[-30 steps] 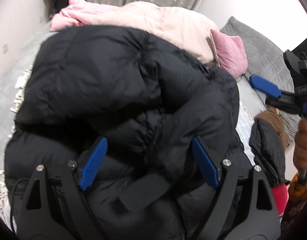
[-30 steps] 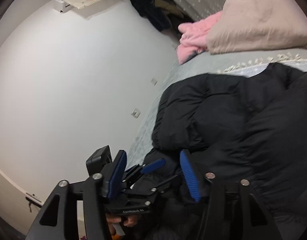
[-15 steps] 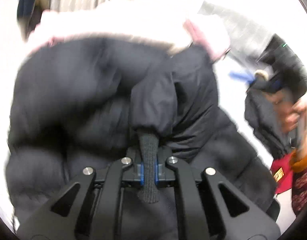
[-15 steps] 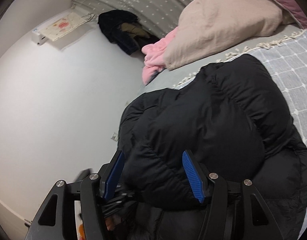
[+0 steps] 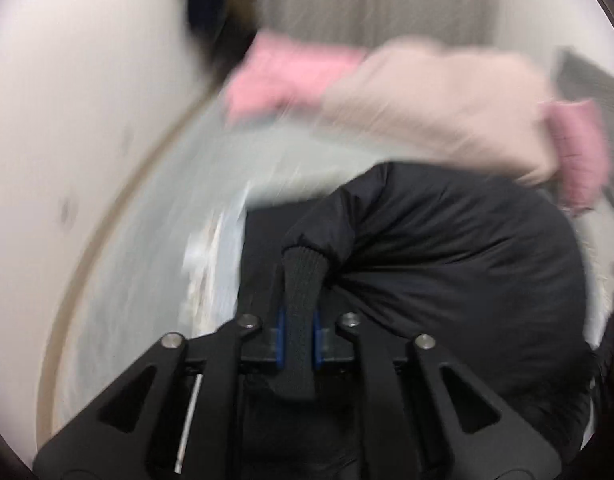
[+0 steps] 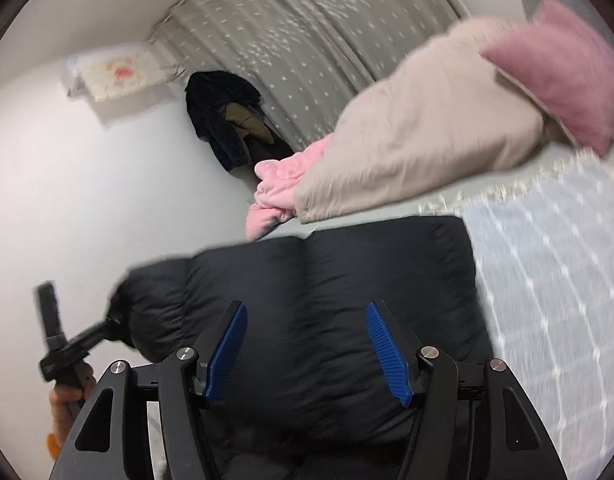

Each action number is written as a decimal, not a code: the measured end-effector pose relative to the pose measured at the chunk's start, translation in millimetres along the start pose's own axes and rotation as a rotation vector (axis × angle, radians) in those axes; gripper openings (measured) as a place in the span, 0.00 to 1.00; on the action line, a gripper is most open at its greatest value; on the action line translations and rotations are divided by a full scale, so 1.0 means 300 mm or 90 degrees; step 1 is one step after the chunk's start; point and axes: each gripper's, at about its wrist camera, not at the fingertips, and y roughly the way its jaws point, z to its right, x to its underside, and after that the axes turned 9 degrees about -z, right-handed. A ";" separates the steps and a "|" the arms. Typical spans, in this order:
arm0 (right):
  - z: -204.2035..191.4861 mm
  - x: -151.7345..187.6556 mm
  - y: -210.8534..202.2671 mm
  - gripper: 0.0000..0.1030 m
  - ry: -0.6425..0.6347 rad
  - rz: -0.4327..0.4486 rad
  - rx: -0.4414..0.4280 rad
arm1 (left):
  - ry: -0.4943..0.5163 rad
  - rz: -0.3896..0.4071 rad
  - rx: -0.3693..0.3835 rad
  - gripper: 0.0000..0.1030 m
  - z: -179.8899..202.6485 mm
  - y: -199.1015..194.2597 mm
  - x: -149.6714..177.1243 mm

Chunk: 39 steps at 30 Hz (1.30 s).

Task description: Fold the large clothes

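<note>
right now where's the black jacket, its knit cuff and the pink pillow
black jacket (image 6: 331,280), right wrist view, quilted back panel
knit cuff (image 5: 301,304), left wrist view, ribbed middle, between the left gripper's pads
pink pillow (image 6: 563,76), right wrist view, fuzzy face

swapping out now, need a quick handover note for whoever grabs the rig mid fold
Left tool: clamped on the knit cuff of the black puffer jacket, jaws easing slightly, sleeve drawn out from the body.
Right tool: jaws opening, empty, over the jacket's body.
Jacket lies bunched on the bed, in front of the beige duvet and pink blanket.
Done: one sleeve caught.
Left: probably lay that sleeve across, fold the body, flatten.
</note>
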 end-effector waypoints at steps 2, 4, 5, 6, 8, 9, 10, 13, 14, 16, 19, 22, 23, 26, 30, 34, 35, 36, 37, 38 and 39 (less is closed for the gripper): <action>-0.065 0.004 0.103 0.63 -0.057 -0.018 0.043 | -0.020 -0.041 0.034 0.16 -0.039 0.088 0.041; -0.112 0.017 0.207 0.63 -0.110 -0.043 0.081 | -0.023 -0.004 0.050 0.17 -0.041 0.059 0.060; -0.132 0.028 0.252 0.63 -0.132 -0.056 0.107 | -0.022 0.019 0.051 0.20 -0.045 0.027 0.062; -0.143 0.034 0.284 0.63 -0.150 -0.064 0.134 | -0.021 0.046 0.053 0.23 -0.039 -0.015 0.062; -0.151 0.046 0.310 0.63 -0.168 -0.065 0.164 | -0.023 0.120 0.057 0.29 -0.007 -0.128 0.080; -0.151 0.048 0.311 0.63 -0.167 -0.063 0.165 | -0.017 0.160 0.056 0.34 0.031 -0.182 0.080; -0.151 0.046 0.303 0.63 -0.158 -0.056 0.163 | -0.006 0.190 0.056 0.37 0.046 -0.224 0.084; -0.178 0.038 0.254 0.63 -0.139 -0.004 0.140 | 0.037 0.261 0.051 0.45 0.153 -0.295 0.112; -0.200 0.033 0.244 0.63 -0.144 0.011 0.134 | 0.035 0.279 0.042 0.45 0.179 -0.306 0.129; -0.254 0.030 0.246 0.63 -0.180 0.025 0.129 | 0.001 0.320 0.032 0.45 0.183 -0.329 0.148; -0.317 0.041 0.321 0.65 -0.247 0.004 0.164 | -0.009 0.346 0.055 0.45 0.186 -0.298 0.151; -0.309 0.050 0.439 0.65 -0.253 -0.013 0.185 | 0.052 0.242 0.066 0.45 0.269 -0.146 0.142; -0.299 0.045 0.474 0.66 -0.241 -0.010 0.185 | 0.072 0.228 0.058 0.45 0.297 -0.103 0.154; -0.267 0.018 0.541 0.70 -0.207 -0.011 0.186 | 0.126 0.221 -0.011 0.46 0.362 -0.002 0.179; -0.208 -0.003 0.598 0.76 -0.175 -0.037 0.191 | 0.066 0.168 -0.038 0.62 0.270 0.175 0.074; -0.148 0.013 0.647 0.79 -0.170 -0.066 0.202 | 0.059 0.120 -0.030 0.63 0.254 0.286 0.039; -0.126 0.024 0.665 0.79 -0.164 -0.076 0.200 | 0.068 0.117 -0.034 0.63 0.266 0.305 0.049; -0.116 0.032 0.677 0.80 -0.162 -0.080 0.201 | 0.077 0.113 -0.039 0.63 0.276 0.335 0.061; -0.107 0.043 0.687 0.80 -0.162 -0.081 0.204 | 0.081 0.113 -0.041 0.63 0.278 0.350 0.061; -0.102 0.054 0.698 0.80 -0.166 -0.081 0.209 | 0.084 0.111 -0.041 0.63 0.281 0.370 0.070; -0.101 0.071 0.710 0.80 -0.178 -0.078 0.222 | 0.084 0.109 -0.039 0.63 0.283 0.384 0.077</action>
